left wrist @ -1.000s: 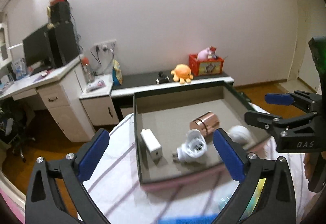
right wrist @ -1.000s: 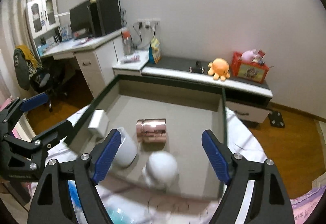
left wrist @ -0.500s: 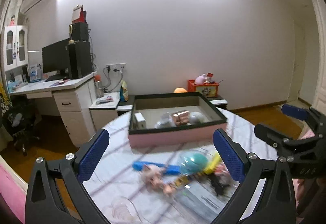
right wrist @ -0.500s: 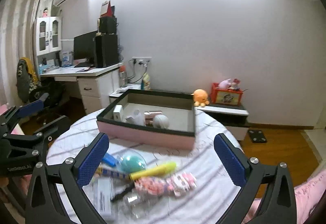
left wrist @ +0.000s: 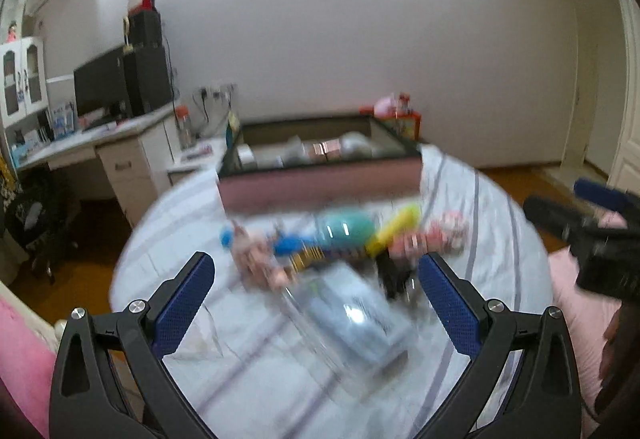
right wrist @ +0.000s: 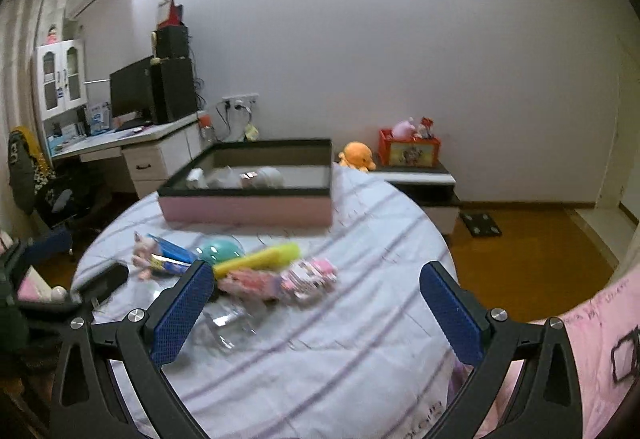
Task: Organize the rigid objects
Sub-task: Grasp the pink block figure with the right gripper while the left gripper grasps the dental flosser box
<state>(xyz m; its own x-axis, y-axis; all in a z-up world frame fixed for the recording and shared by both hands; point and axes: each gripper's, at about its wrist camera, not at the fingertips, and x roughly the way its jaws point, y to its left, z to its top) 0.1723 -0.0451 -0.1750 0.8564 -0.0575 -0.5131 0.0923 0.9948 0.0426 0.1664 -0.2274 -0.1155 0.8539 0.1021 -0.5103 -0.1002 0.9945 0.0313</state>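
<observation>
A pink box with a dark rim (right wrist: pixel 248 209) (left wrist: pixel 320 187) stands at the far side of the round table and holds a copper cylinder (left wrist: pixel 326 148) and several white items. In front of it lies a pile: a teal ball (right wrist: pixel 221 250) (left wrist: pixel 347 229), a yellow tube (right wrist: pixel 260 258) (left wrist: pixel 396 229), a blue stick (right wrist: pixel 170 248), a pink toy (right wrist: pixel 308 273), a clear packet (left wrist: pixel 352 313). My left gripper (left wrist: pixel 316 295) is open and empty above the packet. My right gripper (right wrist: pixel 316 303) is open and empty over the table's near right.
The table (right wrist: pixel 360 339) wears a striped white cloth. A desk with a monitor (right wrist: pixel 132 91) stands at the left. A low shelf (right wrist: pixel 416 175) with an orange plush and a red box is behind. Wood floor lies to the right.
Both grippers have pulled back from over the box to the near side of the table. The pile of loose items has come into view. Both stay open and empty.
</observation>
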